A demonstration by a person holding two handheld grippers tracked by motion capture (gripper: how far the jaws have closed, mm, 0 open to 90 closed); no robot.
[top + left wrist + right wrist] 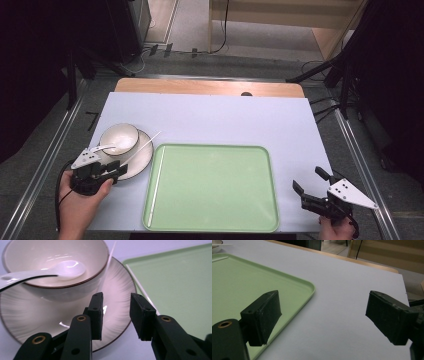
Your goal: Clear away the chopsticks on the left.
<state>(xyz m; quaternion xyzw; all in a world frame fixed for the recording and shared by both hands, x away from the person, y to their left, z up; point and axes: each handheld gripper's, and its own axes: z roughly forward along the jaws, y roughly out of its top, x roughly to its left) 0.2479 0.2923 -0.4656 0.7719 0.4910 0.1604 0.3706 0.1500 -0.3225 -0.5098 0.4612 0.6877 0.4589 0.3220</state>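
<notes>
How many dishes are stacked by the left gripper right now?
2: a bowl holding a spoon sits on a plate, left of the tray. Nothing seems hidden.

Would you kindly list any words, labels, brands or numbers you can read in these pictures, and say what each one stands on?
None: no readable text shows in any view.
The bowl, spoon, plate and green tray are plain, with no print or mark.
The left gripper and right gripper carry only screws and holes, no lettering.
</notes>
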